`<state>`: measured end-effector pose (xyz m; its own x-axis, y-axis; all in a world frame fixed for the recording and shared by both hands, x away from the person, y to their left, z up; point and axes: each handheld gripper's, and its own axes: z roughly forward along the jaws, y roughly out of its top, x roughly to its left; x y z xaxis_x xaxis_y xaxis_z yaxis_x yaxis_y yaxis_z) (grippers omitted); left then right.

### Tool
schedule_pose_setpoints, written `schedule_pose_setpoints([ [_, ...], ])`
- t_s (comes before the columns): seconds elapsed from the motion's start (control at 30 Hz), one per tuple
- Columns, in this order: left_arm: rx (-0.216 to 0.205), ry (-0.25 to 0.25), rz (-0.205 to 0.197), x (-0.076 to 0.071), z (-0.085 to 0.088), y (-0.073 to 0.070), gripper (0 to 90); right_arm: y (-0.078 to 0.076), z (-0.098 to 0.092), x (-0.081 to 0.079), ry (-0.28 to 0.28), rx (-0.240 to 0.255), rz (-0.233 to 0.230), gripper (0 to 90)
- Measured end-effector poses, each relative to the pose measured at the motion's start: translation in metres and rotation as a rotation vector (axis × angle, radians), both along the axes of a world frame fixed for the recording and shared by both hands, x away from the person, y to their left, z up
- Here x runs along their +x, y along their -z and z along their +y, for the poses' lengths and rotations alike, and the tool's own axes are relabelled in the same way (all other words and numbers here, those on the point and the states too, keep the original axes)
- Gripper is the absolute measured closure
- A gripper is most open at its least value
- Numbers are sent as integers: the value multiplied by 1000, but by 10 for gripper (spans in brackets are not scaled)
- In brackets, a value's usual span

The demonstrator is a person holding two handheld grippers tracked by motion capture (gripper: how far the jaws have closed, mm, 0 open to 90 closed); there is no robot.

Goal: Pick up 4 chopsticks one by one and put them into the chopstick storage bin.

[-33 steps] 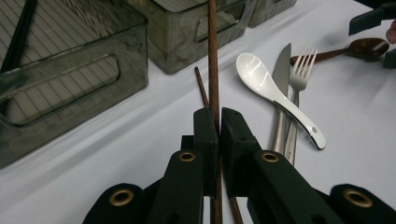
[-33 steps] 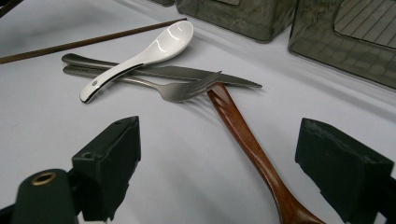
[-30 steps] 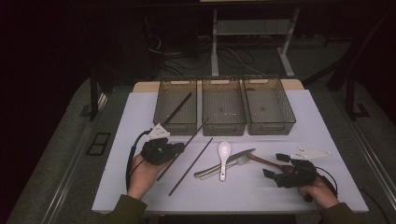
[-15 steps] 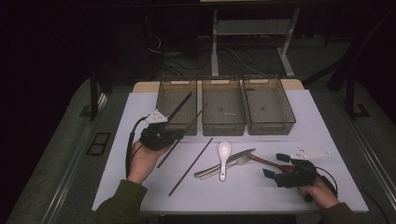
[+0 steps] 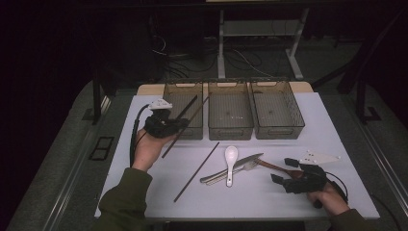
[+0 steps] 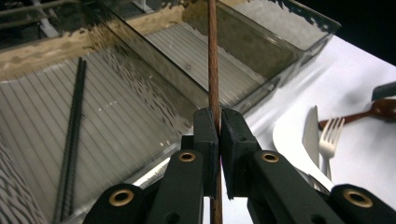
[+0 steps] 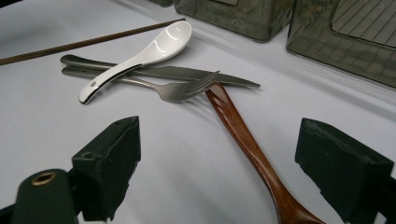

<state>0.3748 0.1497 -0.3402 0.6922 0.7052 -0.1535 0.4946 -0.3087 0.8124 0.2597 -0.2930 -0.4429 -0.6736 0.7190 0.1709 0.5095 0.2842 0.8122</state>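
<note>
My left gripper (image 5: 181, 123) is shut on a brown chopstick (image 5: 192, 115), lifted and slanting over the near wall of the left bin (image 5: 169, 96). In the left gripper view the jaws (image 6: 218, 125) pinch this chopstick (image 6: 213, 70) above the bin, where a pair of black chopsticks (image 6: 72, 130) lies. A second brown chopstick (image 5: 197, 171) rests on the white table. My right gripper (image 5: 283, 170) stands open near the table's front right. In the right gripper view its jaws (image 7: 217, 135) straddle the handle of a wooden spoon (image 7: 247, 140) without touching it.
A white ceramic spoon (image 5: 231, 161), a knife (image 7: 187, 72) and a fork (image 7: 173, 88) lie crossed mid-table, beside the wooden spoon's bowl. The middle bin (image 5: 230, 130) and the right bin (image 5: 279, 130) stand in a row at the back.
My left hand has lifted the brown chopstick off the table and carried it up and back toward the left bin. The right hand has stayed put.
</note>
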Motion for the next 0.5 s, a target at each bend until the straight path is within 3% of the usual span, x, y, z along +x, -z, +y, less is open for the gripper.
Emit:
schedule_pose_setpoints([
  [0.5, 15, -48, -11, 40, 0, -11, 843, 0, -1, 0, 0, 3, 0, 139],
])
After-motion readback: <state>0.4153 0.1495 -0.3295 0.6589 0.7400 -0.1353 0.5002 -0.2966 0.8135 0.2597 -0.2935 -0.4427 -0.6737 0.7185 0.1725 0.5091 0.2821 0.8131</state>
